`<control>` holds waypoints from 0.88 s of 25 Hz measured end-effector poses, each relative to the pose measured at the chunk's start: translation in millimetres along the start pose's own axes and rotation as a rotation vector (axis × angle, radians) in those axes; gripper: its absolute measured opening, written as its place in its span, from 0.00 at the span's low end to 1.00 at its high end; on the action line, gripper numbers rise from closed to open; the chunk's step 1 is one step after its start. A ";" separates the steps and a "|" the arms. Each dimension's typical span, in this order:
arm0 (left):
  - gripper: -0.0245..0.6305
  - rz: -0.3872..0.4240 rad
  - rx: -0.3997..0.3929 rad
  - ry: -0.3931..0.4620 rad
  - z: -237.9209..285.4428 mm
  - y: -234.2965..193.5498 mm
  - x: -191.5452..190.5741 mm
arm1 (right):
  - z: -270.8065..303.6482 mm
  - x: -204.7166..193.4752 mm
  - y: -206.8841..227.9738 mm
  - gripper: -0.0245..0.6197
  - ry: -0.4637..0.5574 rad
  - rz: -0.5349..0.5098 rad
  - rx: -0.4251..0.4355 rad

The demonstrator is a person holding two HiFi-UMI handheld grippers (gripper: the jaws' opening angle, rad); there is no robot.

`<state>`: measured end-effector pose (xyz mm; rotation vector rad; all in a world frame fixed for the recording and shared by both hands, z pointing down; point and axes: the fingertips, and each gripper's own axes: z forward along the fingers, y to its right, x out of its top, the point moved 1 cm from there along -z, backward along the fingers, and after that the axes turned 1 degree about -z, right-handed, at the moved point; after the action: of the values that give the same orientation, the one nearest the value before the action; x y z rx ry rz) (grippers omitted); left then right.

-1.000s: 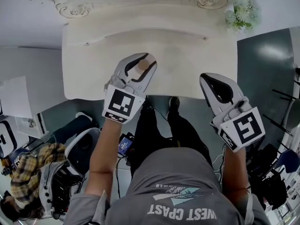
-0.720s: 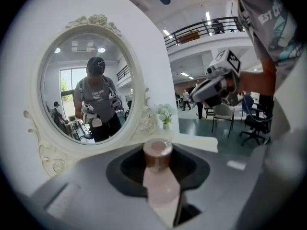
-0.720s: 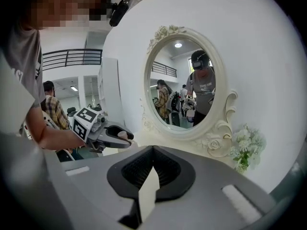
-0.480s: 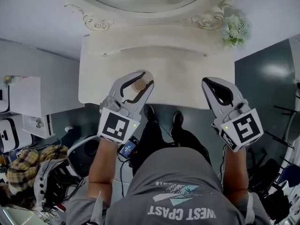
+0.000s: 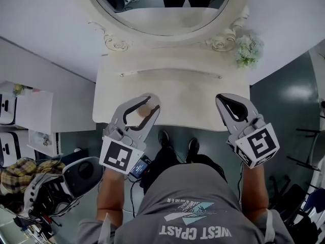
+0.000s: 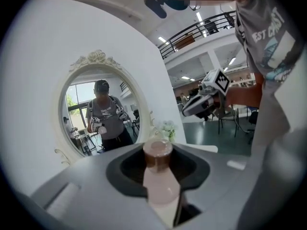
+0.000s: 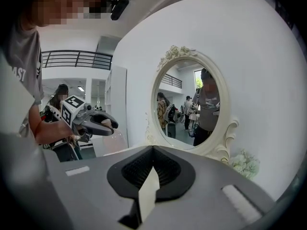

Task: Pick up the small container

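A cream dressing surface point(image 5: 203, 93) stood against a white wall. An oval mirror point(image 5: 162, 6) in a scrolled frame rose at the back of the surface, and a small bunch of pale flowers point(image 5: 247, 50) sat at its back right corner. The floor around the surface was dark grey. Well to the left of the surface stood a white cabinet point(image 5: 30, 111), and a plaid cloth point(image 5: 20, 169) lay on the floor farther toward the person.

The left tongs point(image 5: 148, 101) reached over the front left part of the surface and were closed on the small container point(image 6: 160, 178). It was a pale pink bottle with a brown cap, held between the jaws with its cap toward their tips. In the left gripper view the cap stood in front of the mirror and the flowers.

The right tongs point(image 5: 224, 100) were over the front right corner of the surface, well apart from the left pair. Their jaws were together at the tips with nothing between them. The person's grey shirt point(image 5: 188, 202) filled the near edge of the head view.
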<state>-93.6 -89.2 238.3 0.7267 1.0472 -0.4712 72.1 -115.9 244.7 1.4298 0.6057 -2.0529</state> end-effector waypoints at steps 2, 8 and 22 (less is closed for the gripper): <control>0.22 0.005 0.014 0.006 -8.1 -1.9 7.2 | -2.0 4.5 -2.1 0.04 0.007 -0.007 0.007; 0.22 0.035 0.040 0.006 -25.3 -3.1 19.1 | -5.6 18.9 -7.9 0.04 0.028 -0.039 0.028; 0.22 0.072 0.095 0.024 -39.5 -8.1 45.6 | -10.2 36.5 -11.3 0.04 0.032 -0.130 0.071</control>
<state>-103.1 -66.3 182.7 0.8536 1.0229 -0.4530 61.6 -107.8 207.4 1.5021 0.6603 -2.1754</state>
